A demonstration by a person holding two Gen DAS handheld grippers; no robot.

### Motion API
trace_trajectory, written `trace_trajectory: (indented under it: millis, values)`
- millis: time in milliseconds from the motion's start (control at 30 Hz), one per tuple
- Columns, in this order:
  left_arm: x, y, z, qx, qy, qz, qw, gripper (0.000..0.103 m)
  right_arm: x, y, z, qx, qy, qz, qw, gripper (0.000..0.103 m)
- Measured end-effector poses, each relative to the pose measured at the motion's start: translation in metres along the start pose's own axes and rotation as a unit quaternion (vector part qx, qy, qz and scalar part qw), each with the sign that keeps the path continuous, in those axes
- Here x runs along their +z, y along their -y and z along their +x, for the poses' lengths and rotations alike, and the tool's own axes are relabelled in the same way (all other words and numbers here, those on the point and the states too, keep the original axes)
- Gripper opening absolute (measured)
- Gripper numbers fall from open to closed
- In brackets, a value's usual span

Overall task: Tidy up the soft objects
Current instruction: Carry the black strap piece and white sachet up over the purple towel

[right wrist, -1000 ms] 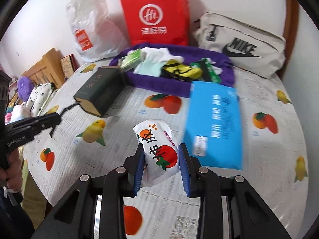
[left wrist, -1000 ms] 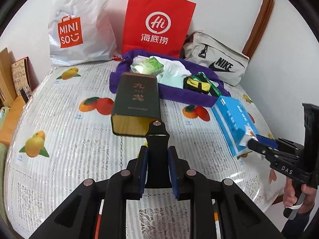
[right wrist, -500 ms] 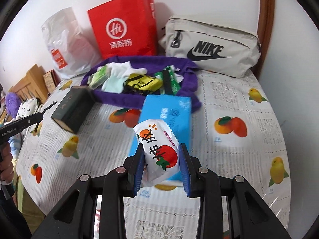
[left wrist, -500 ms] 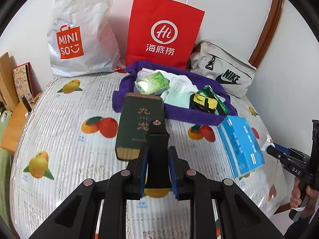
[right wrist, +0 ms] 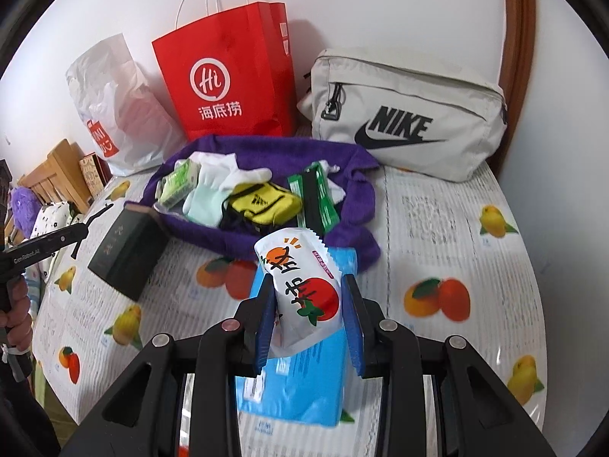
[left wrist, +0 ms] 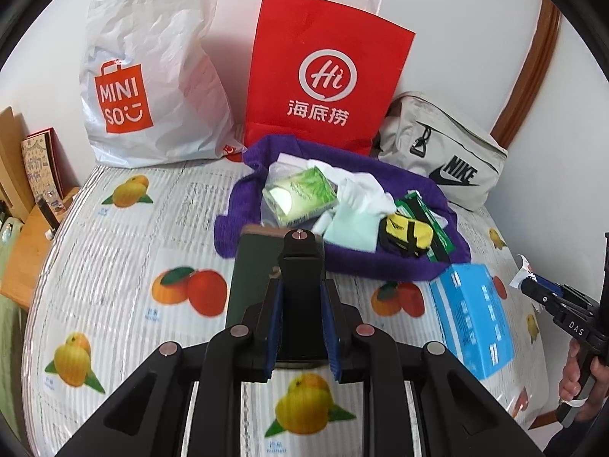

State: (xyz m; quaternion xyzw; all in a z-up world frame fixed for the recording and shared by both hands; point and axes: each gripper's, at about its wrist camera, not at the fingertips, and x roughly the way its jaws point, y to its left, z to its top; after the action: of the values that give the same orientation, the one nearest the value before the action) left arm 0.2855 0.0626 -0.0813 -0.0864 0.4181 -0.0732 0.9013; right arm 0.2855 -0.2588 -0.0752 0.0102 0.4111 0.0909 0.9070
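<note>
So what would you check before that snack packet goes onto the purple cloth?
1. Packet clamped in right gripper: ok.
2. Bare spot on cloth: ok, along the near edge.
3. Packet clear of blue box beneath it: cannot tell.
4. Left gripper out of the way: ok, off to the side.
5. Left gripper's hold on black piece: ok.

We note glossy plastic table cover, fuzzy purple cloth, smooth red paper bag, crinkled glossy snack packet, matt black gripper fingers.
</note>
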Motion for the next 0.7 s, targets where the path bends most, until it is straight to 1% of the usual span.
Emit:
trace_trajectory:
  millis: [400, 567, 633, 700]
  values:
    - [0.035, 0.006, 0.036, -0.005, -0.011, 0.005, 0.9999, 0.020, 0.038, 0.003, 0.037, 0.013, -0.002, 0.008, 1.000, 0.033]
    - [0.051, 0.008, 0.047, -0.006, -0.011, 0.007, 0.9999, 0.020, 0.053, 0.006, 0.056, 0.002, -0.010, 0.007, 1.000, 0.033]
    - [0.057, 0.009, 0.052, -0.008, -0.011, 0.009, 0.9999, 0.020, 0.059, 0.006, 0.064, 0.008, -0.012, 0.008, 1.000, 0.033]
    - [0.062, 0.010, 0.057, -0.008, -0.012, 0.010, 0.9998, 0.020, 0.064, 0.007, 0.072, 0.006, -0.015, 0.009, 1.000, 0.033]
